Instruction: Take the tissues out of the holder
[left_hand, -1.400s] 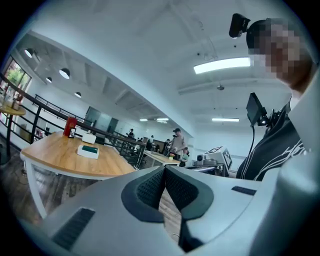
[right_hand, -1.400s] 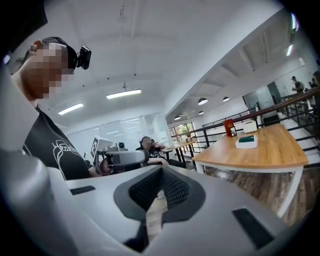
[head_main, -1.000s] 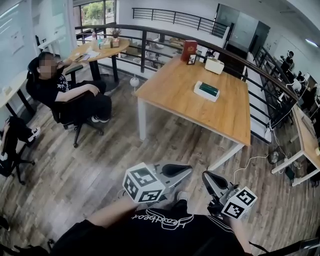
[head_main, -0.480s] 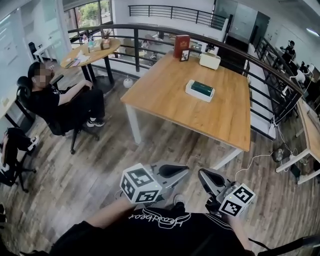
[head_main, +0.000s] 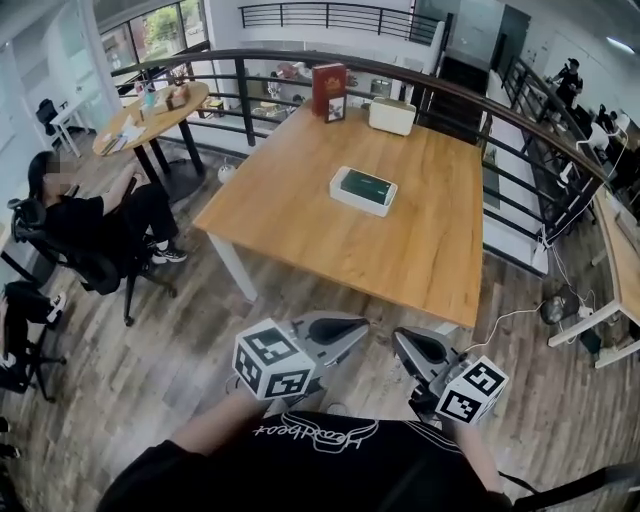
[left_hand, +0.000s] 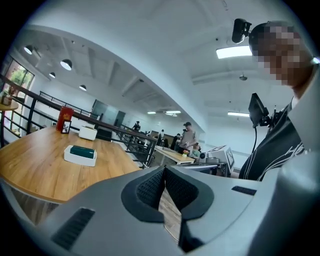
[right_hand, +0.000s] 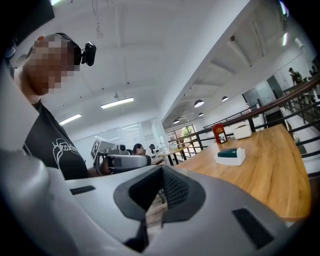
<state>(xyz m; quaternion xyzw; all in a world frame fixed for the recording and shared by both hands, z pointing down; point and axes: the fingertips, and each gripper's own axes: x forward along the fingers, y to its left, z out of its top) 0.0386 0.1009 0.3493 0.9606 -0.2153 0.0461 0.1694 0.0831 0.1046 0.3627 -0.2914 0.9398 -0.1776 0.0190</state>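
Closer now than a second ago, the wooden table (head_main: 300, 215) fills more of the head view, and the white tissue holder (head_main: 363, 190) with its green top lies near the table's middle, well apart from both grippers, so the person is likely walking up to it. Held low at the waist, the left gripper (head_main: 348, 328) and right gripper (head_main: 404, 342) have their jaws pressed together on nothing, probably just a carrying pose while the holder is out of reach.

holder (head_main: 352, 196): white, rectangular, lying flat | tissues (head_main: 367, 184): dark green pack inside | place: wooden surface (head_main: 290, 215), mid-area
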